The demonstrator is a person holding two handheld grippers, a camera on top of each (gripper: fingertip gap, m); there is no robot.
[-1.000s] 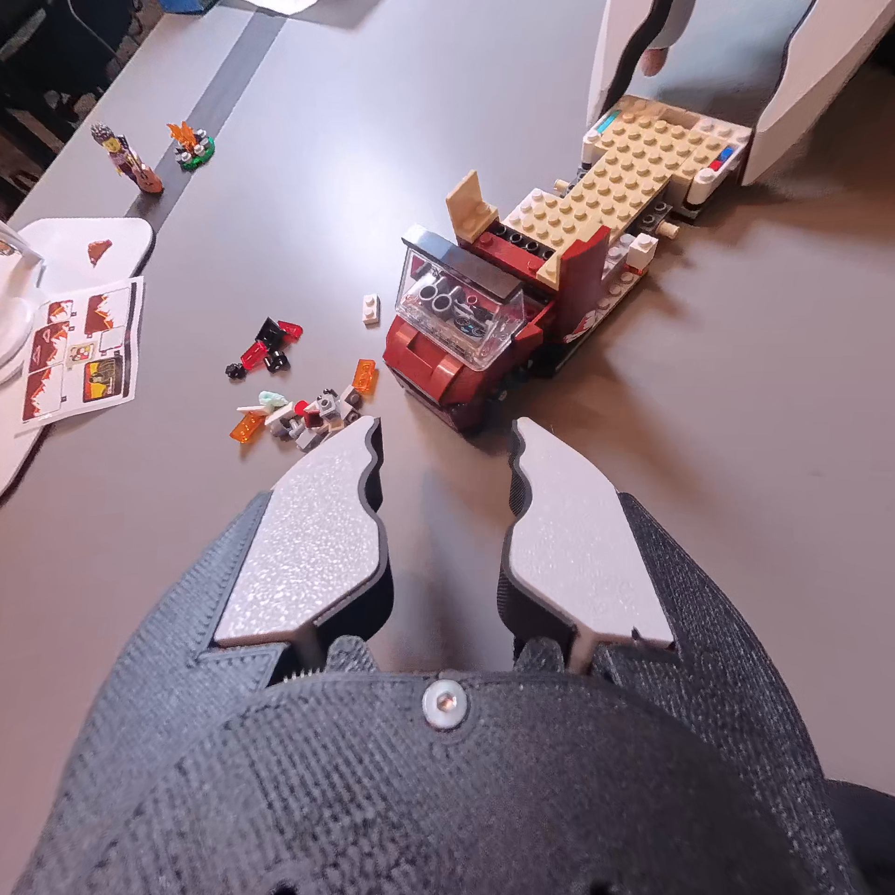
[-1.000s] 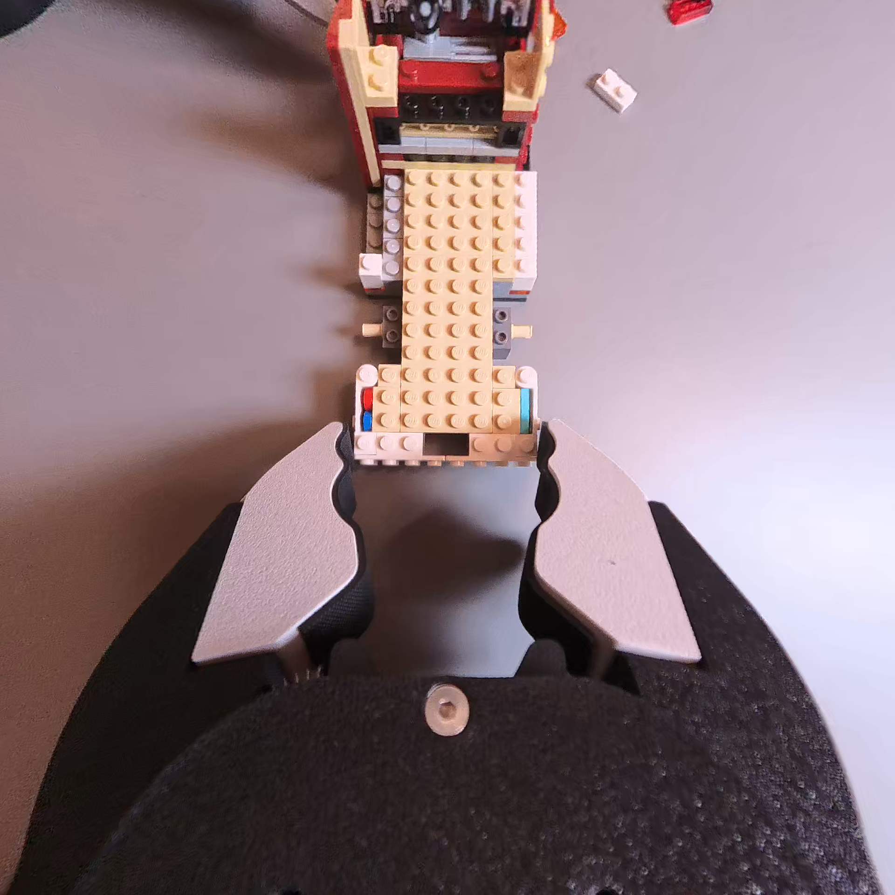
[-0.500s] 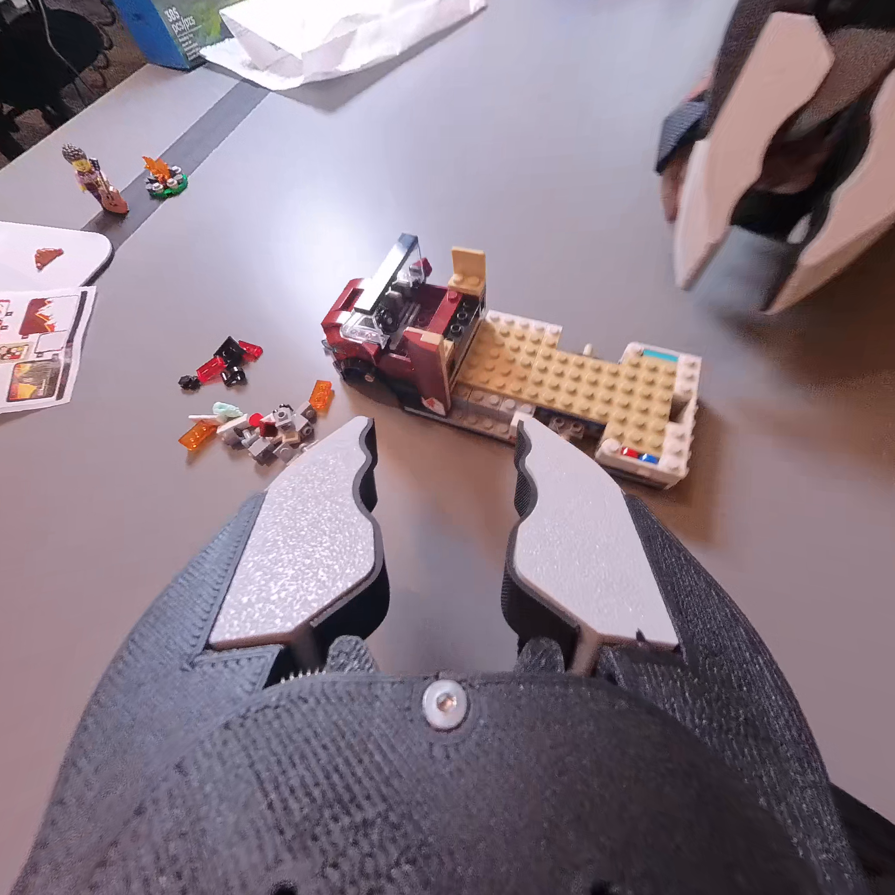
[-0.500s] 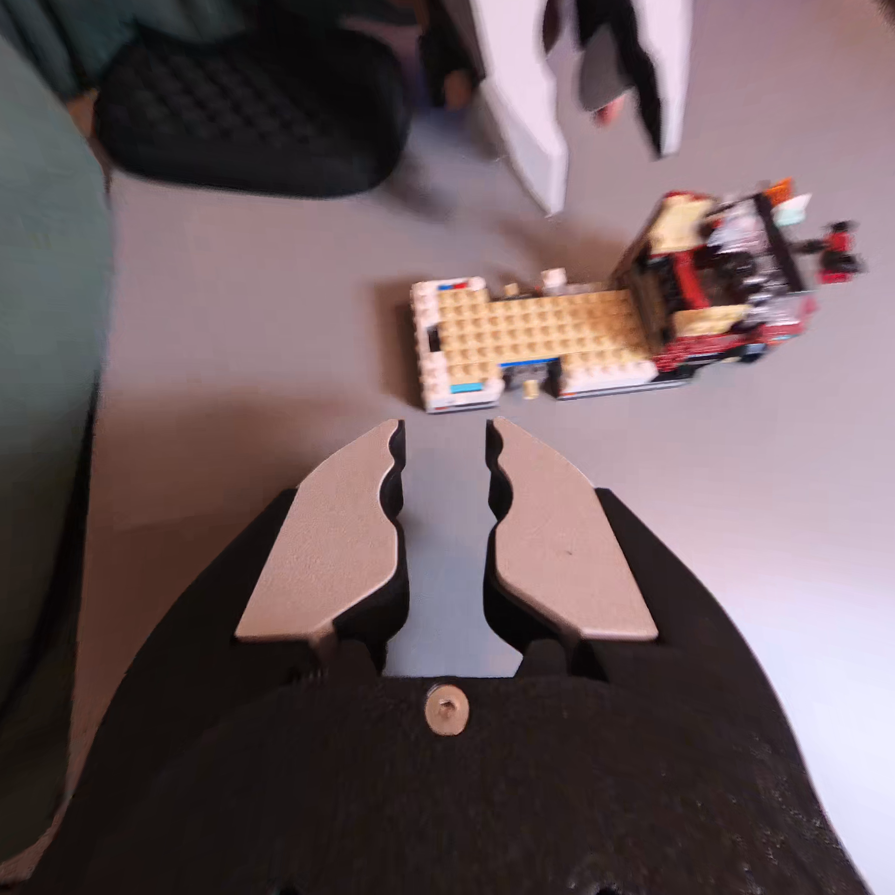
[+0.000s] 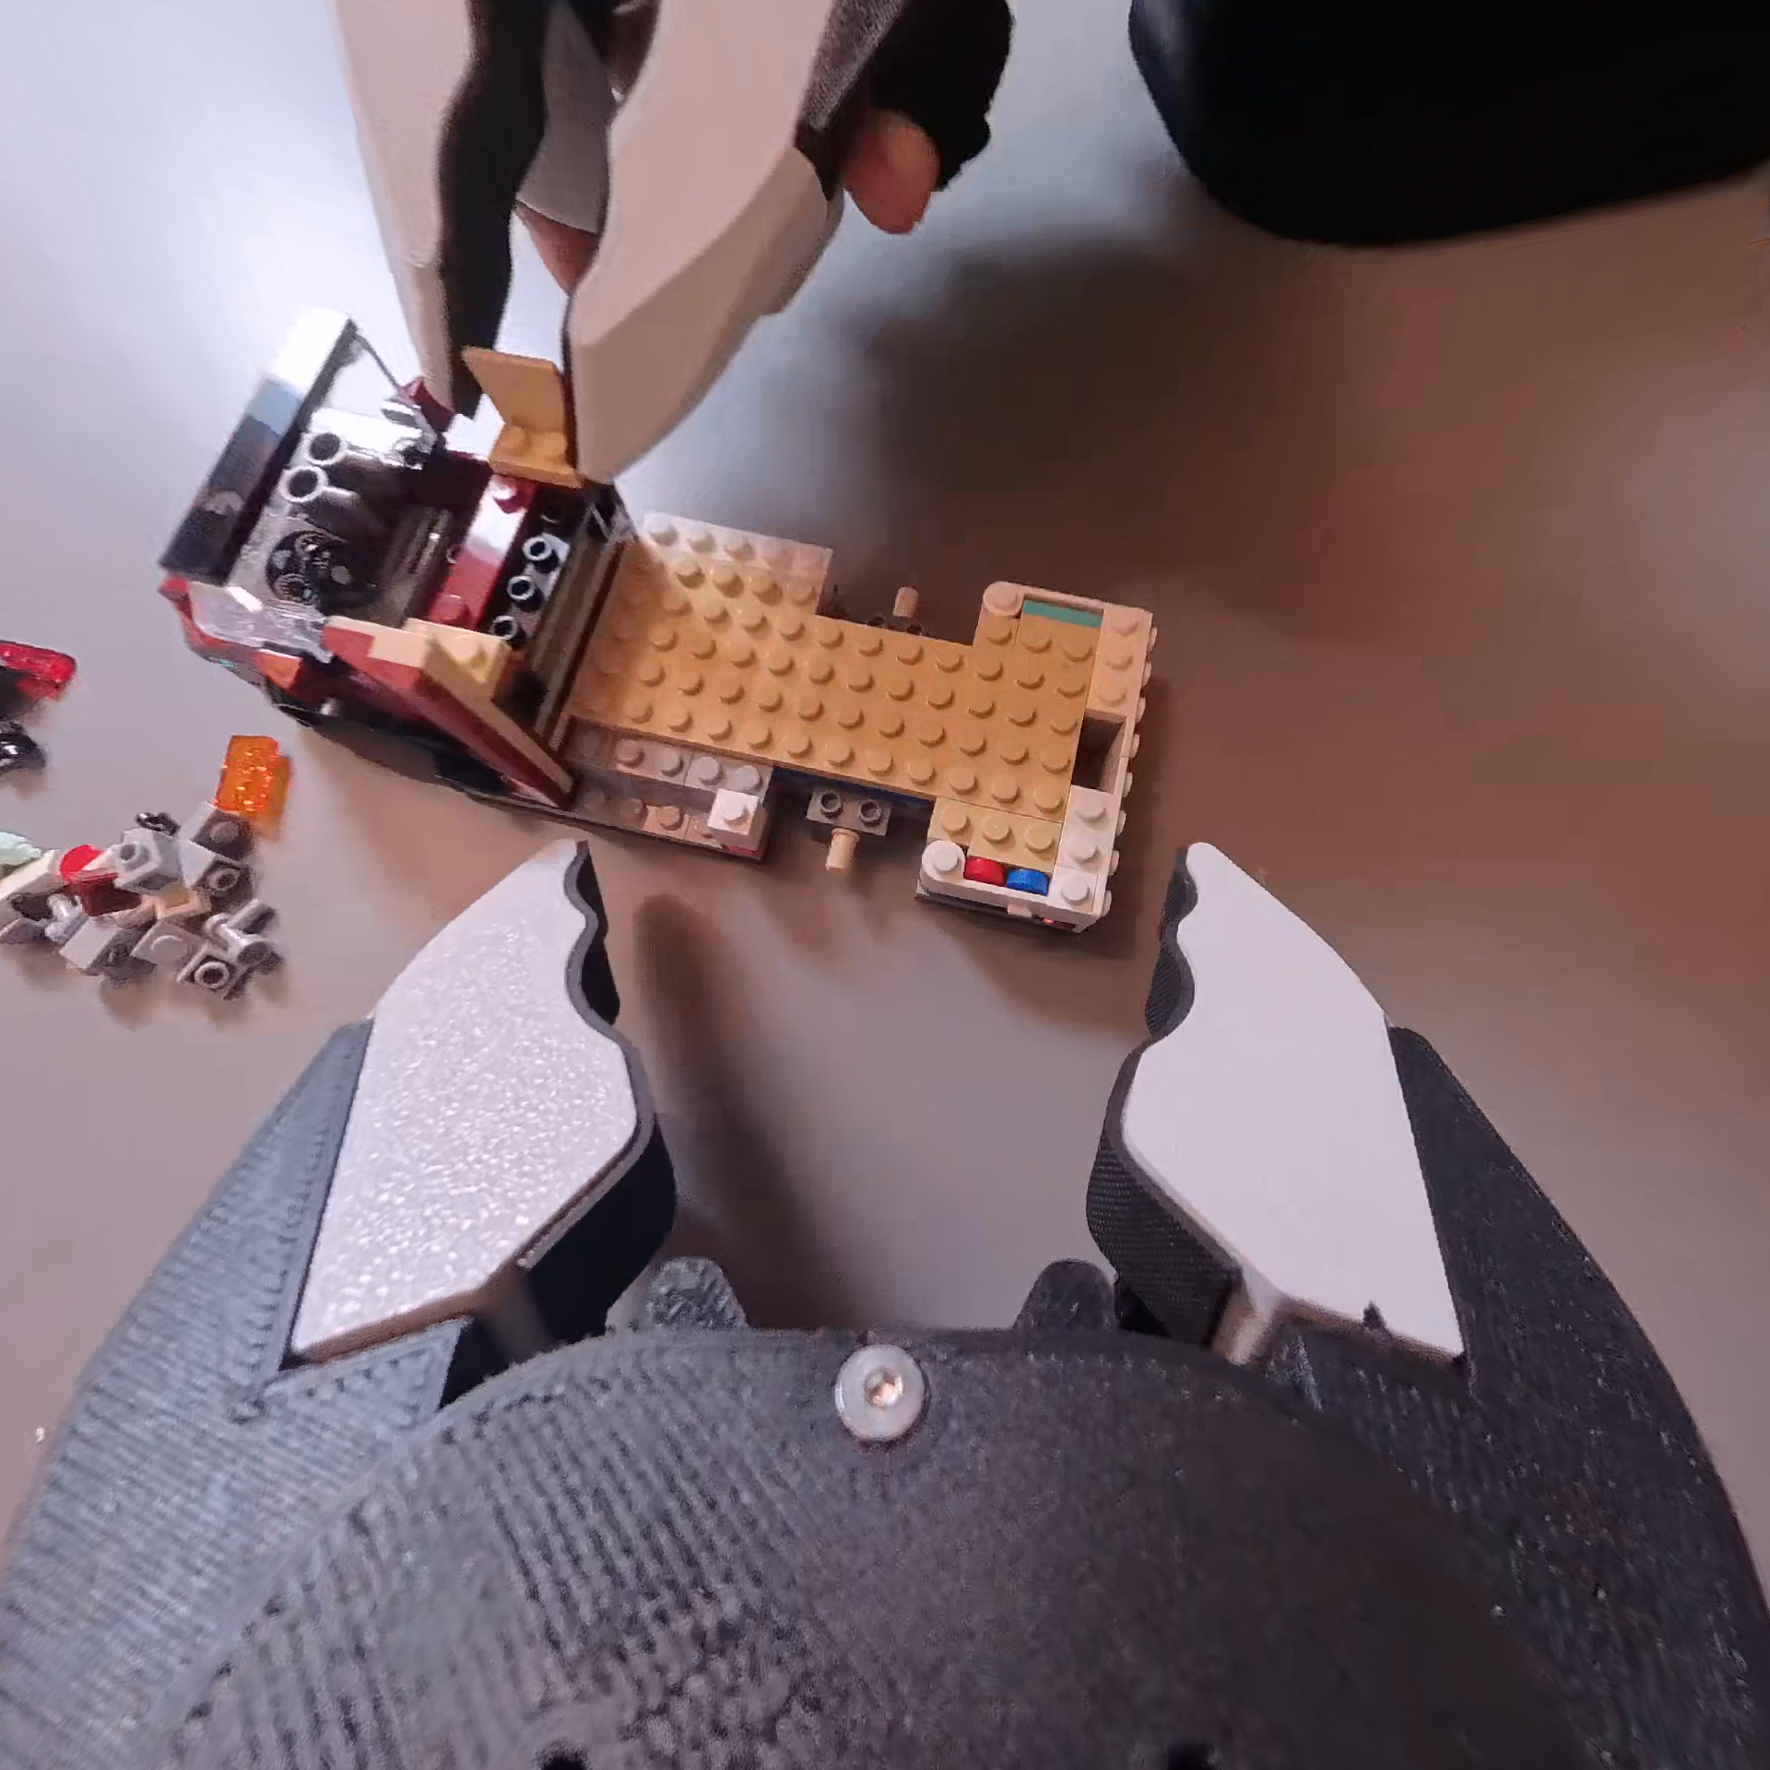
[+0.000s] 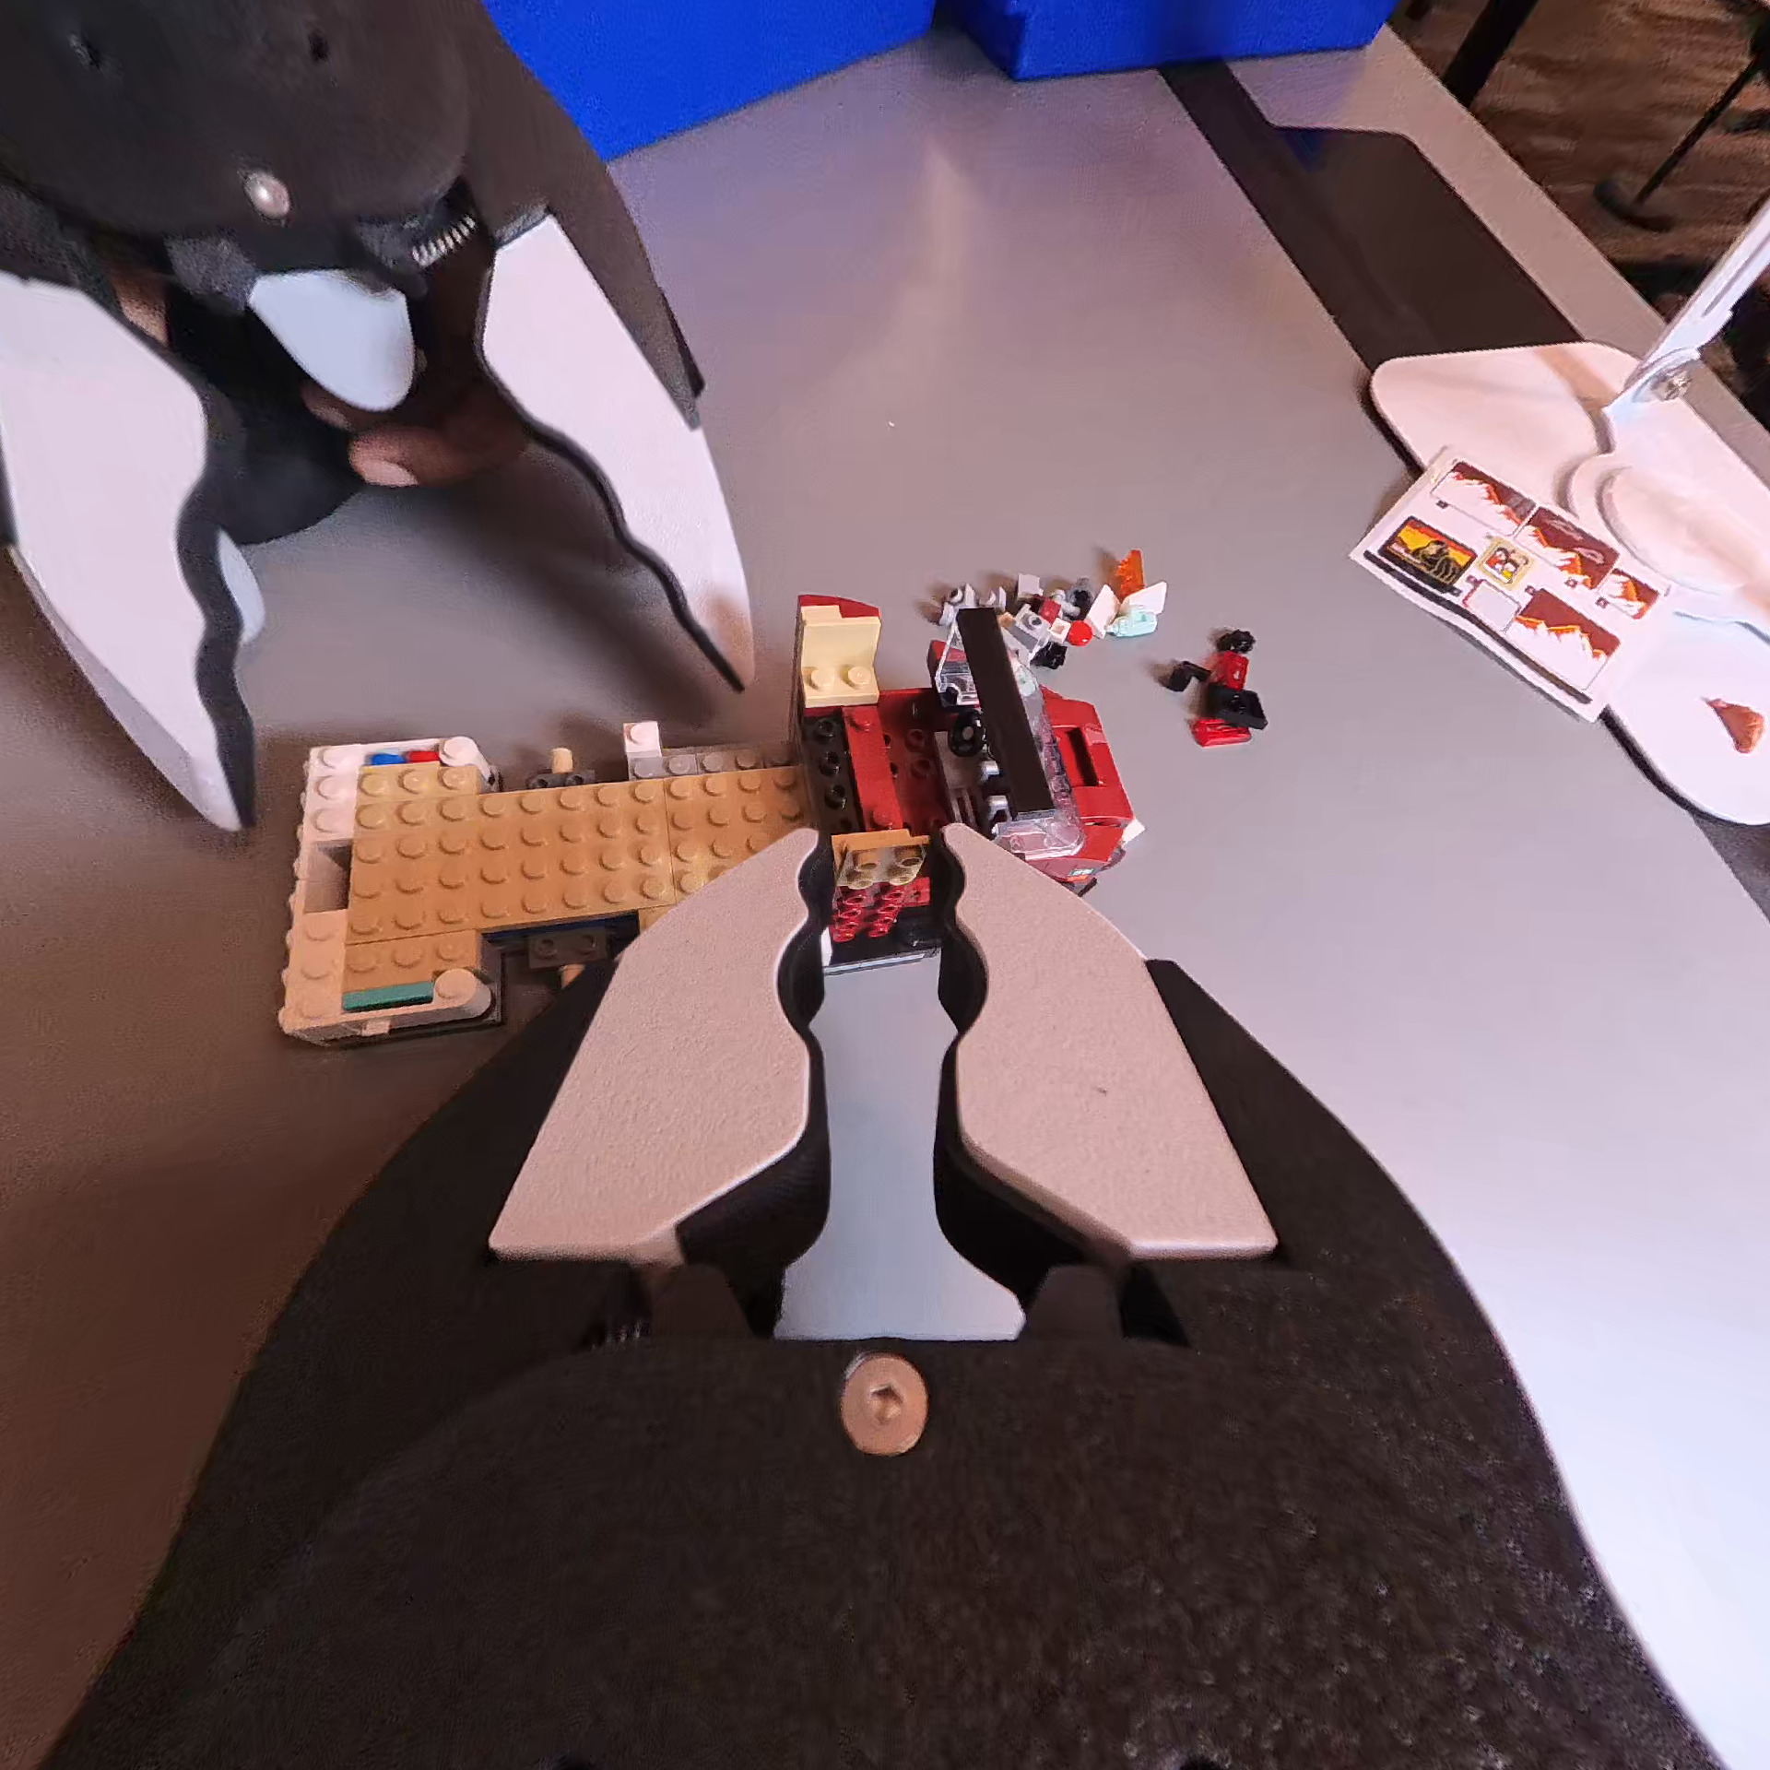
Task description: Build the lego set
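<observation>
Two right fingers (image 6: 996, 900) clamp truck's tan seat (image 6: 879, 855); left fingers (image 5: 1236, 919) spread apart

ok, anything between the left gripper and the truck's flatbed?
Nothing visible. Only bare table lies between the open left gripper and the near edge of the tan flatbed. The loose pieces sit off to the side, and the right gripper is at the cab's far side, flanking a tan panel.

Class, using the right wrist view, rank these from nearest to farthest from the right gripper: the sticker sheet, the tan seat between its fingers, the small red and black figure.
1. Tan seat, between the right gripper's fingertips.
2. Red and black figure, beyond, to the right.
3. Sticker sheet, far right, by the white stand.
</observation>
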